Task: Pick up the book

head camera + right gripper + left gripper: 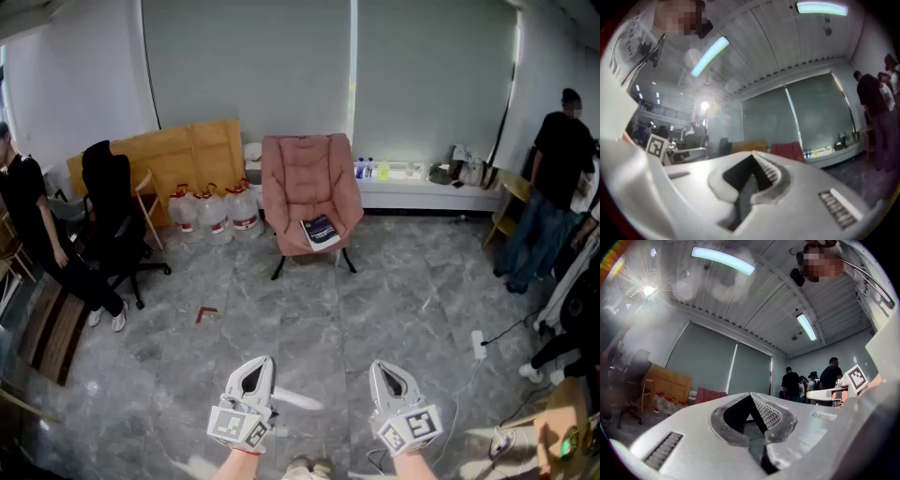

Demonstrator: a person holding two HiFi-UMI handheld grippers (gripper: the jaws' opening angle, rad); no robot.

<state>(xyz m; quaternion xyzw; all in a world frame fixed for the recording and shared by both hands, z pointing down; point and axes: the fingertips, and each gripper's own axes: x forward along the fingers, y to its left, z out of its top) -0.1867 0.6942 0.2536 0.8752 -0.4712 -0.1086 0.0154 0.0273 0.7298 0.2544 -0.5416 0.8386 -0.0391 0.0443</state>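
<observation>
Jaws closed empty, left gripper [262, 367] and right gripper [381, 370] point forward side by side.

Head view is lit brightly and evenly through blinds [281, 66]; shadows are kept soft. Both gripper views are bent at the edges. Lamp [647, 289] glare is spread upper left. Right gripper [752, 159] is rendered blurred and hazy.

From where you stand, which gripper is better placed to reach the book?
The right gripper, but barely: both it and the left gripper are shut, empty and far from the book, which lies right of centre on the pink chair.
</observation>
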